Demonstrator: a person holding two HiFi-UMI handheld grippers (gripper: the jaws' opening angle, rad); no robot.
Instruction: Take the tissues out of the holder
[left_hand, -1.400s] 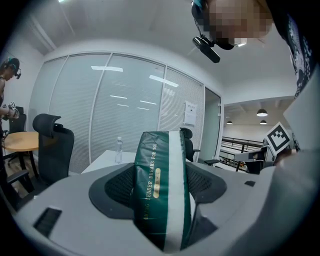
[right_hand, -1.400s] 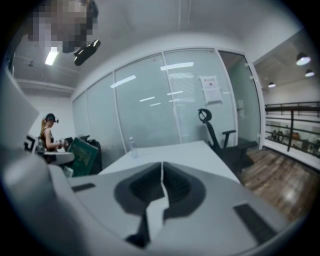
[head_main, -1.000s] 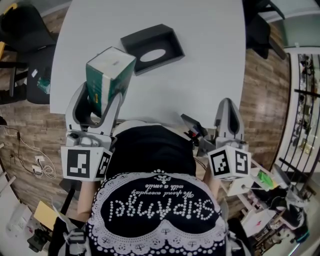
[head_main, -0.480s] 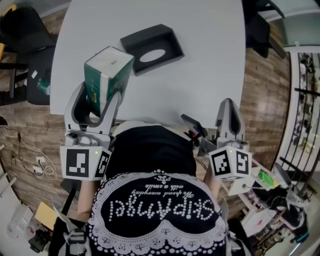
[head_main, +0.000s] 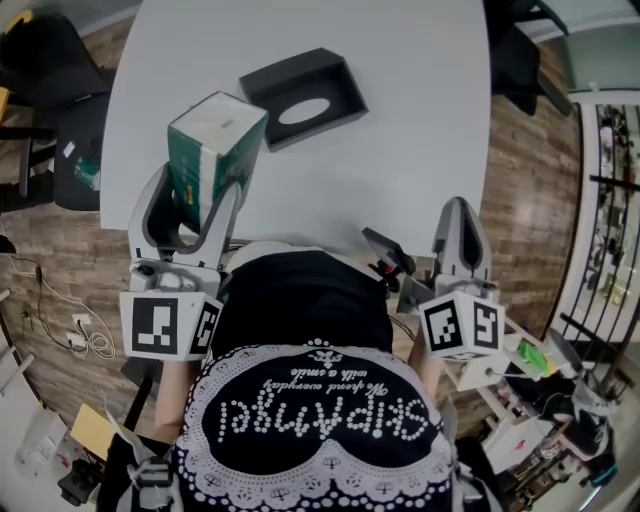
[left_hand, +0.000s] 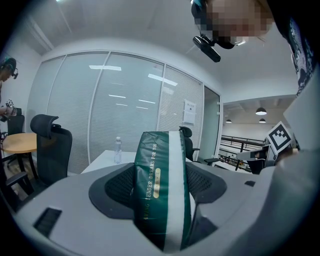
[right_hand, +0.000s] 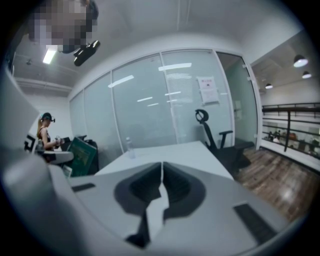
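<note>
Left gripper (head_main: 198, 195): clamped on the tissue pack (head_main: 218, 140).
Holder (head_main: 265, 85): at one o'clock from the pack, well apart.
Right gripper (head_main: 458, 212): jaws together, nothing held.
Advice: lower the pack flat (grip firm until it rests).

Table (head_main: 400, 130): white and broad, running from 11 to 1 o'clock in the head view.
Floor (head_main: 520, 170): wood planks, bare at 3 and 9 o'clock of the table.
Black chair (head_main: 45, 60): at 10 o'clock, off the table's corner.
Cables (head_main: 78, 335): white, loose on the floor at 9 o'clock.
Railing (head_main: 612, 190): dark bars at 3 o'clock.
Glass wall (left_hand: 125, 115): tall panels behind a second white table (left_hand: 106, 160).
Water bottle (left_hand: 117, 150): upright on that second table.
Notice (right_hand: 207, 90): a sheet on the glass, 1 o'clock in the right gripper view.
Bystander (right_hand: 44, 134): standing at 9 o'clock in that view.
</note>
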